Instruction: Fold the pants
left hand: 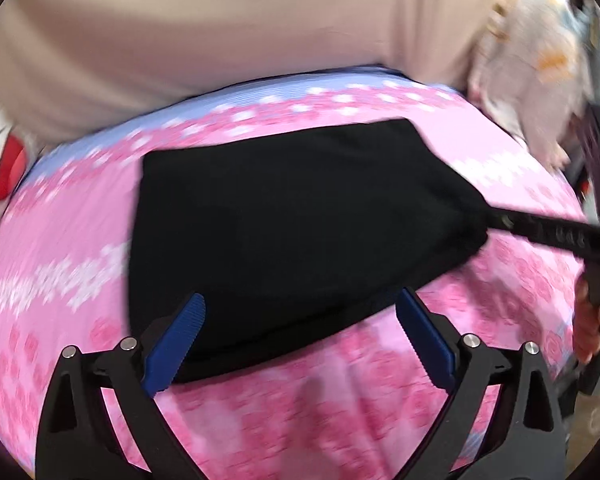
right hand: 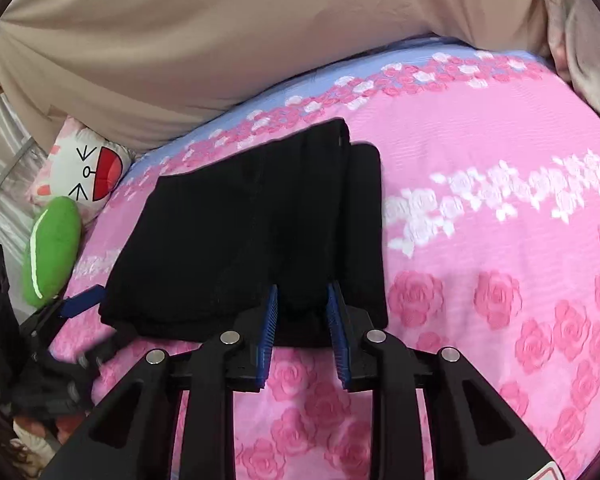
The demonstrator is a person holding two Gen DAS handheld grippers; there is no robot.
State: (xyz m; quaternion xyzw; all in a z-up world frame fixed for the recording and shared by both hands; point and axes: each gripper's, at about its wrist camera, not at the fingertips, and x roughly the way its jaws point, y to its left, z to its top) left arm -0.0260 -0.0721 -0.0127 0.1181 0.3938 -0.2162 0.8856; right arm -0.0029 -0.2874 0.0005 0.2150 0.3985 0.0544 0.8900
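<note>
Black pants (left hand: 292, 216) lie folded into a flat rectangle on a pink rose-print bed cover (left hand: 80, 240). My left gripper (left hand: 300, 298) is wide open over the pants' near edge, its blue pads (left hand: 180, 332) clear of the cloth on both sides. In the right wrist view the pants (right hand: 252, 232) lie folded in layers, and my right gripper (right hand: 303, 289) stands a little open at their near edge. A bit of black cloth sits between its pads, which do not pinch it. The right gripper's finger (left hand: 540, 236) reaches the pants' right corner. The left gripper's blue pad (right hand: 82, 300) shows at the pants' left corner.
Beige fabric (right hand: 260, 40) rises behind the bed. A white plush with a red mouth (right hand: 88, 168) and a green plush (right hand: 54, 248) lie at the bed's far left. A pale floral cloth (left hand: 532, 60) hangs at the right. A person's hand (left hand: 588, 320) holds the right gripper.
</note>
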